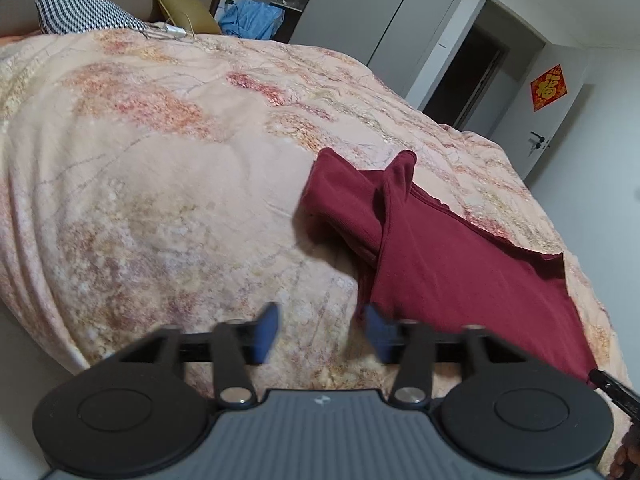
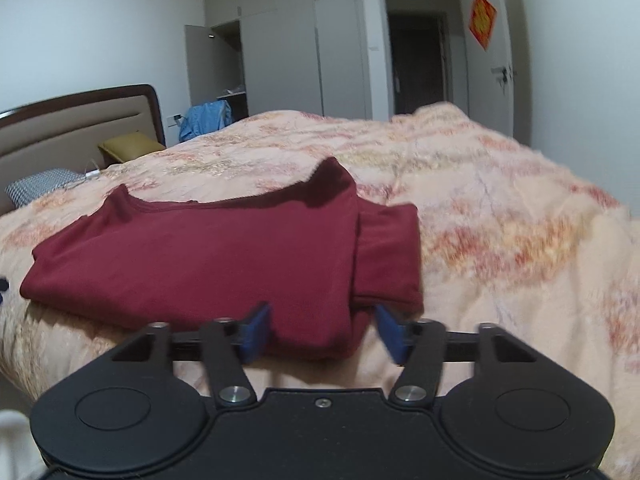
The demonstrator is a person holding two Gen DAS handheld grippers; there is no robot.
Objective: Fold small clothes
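Note:
A dark red shirt (image 1: 460,256) lies partly folded on the peach floral bedspread (image 1: 160,184). In the left wrist view it is at the right, one sleeve folded over its body. My left gripper (image 1: 322,334) is open and empty, just left of the shirt's near edge. In the right wrist view the shirt (image 2: 208,256) lies straight ahead with a folded sleeve (image 2: 388,252) at its right. My right gripper (image 2: 324,330) is open, its blue pads either side of the shirt's near corner, not closed on it.
A checked pillow (image 1: 80,14), an olive cushion (image 1: 186,12) and a white cable device (image 1: 172,31) lie near the headboard (image 2: 76,128). Blue cloth (image 2: 206,118) hangs beyond the bed. Wardrobes (image 2: 300,52), a doorway (image 2: 420,52) and a door stand at the back.

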